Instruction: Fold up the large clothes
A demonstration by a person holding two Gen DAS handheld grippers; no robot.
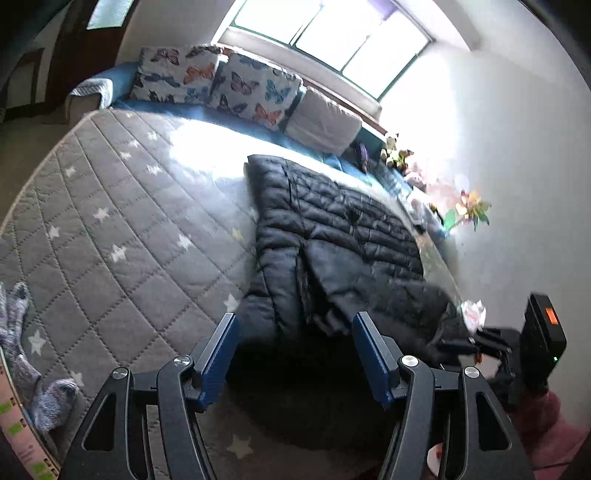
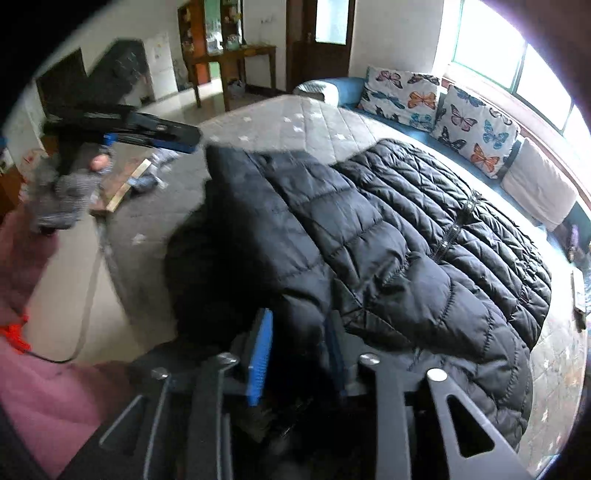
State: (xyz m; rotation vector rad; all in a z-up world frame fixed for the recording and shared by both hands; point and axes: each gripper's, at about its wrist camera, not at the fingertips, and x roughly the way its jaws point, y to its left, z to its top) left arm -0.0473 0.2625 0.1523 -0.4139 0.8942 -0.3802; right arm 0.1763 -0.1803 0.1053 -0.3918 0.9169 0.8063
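We see a black quilted down jacket (image 2: pixel 424 236) lying spread on a bed covered with a grey star-print quilt (image 1: pixel 110 229), its zipper running up the middle and one side folded in over the body. Our right tongs (image 2: pixel 299 354) sit at the jacket's near edge with a fold of the black fabric between the blue pads (image 2: pixel 260 358); the pads stand a little apart, and we cannot tell whether they press on the cloth. Our left tongs (image 1: pixel 293 343) hang released above the quilt just short of the jacket, nothing between their blue pads. Butterfly-print cushions (image 1: pixel 221 79) line the blue sofa (image 2: pixel 347 90) beyond the bed, under a bright window (image 1: pixel 328 33). A grey knitted sock (image 1: pixel 51 402) lies at the quilt's left edge.
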